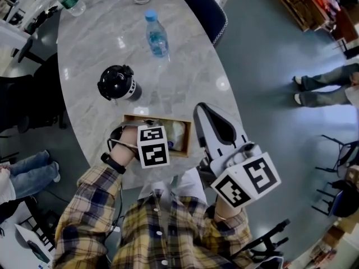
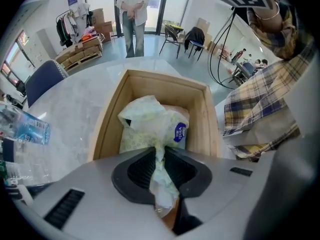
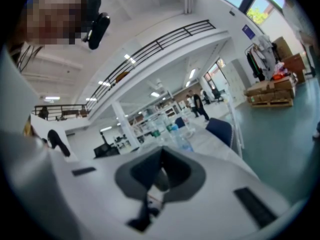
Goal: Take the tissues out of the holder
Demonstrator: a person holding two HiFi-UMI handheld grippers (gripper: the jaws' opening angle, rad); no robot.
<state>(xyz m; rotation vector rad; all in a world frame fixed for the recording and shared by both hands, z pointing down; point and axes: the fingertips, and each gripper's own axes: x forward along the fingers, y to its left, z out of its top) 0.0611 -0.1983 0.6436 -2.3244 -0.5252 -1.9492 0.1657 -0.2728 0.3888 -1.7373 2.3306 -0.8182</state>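
Left gripper view: the left claw (image 2: 161, 156) is clenched on a thin fold of the tissue pack (image 2: 150, 119). The pack lies inside the wooden holder (image 2: 107, 129) on the worktop (image 2: 70, 109). Only the crumpled wrapper sits between the pads, so on a lift it could probably slip out or tear. If the pack sits tight against the walls, the holder may well rise with it.

Head view: the marker cube hides that pinch entirely. This view does show that the holder (image 1: 132, 118) sits close to the near edge of the worktop (image 1: 101, 32). The right claw (image 1: 205, 112) hangs just to its right, apart from it, so nothing steadies the holder. A snagged pull could drag it off that edge. A water bottle (image 1: 157, 35) and a black flask (image 1: 118, 83) stand farther off.

Right gripper view: the right claw (image 3: 161, 176) is clenched on nothing and looks out across the room. Neither the holder nor the pack appears here.
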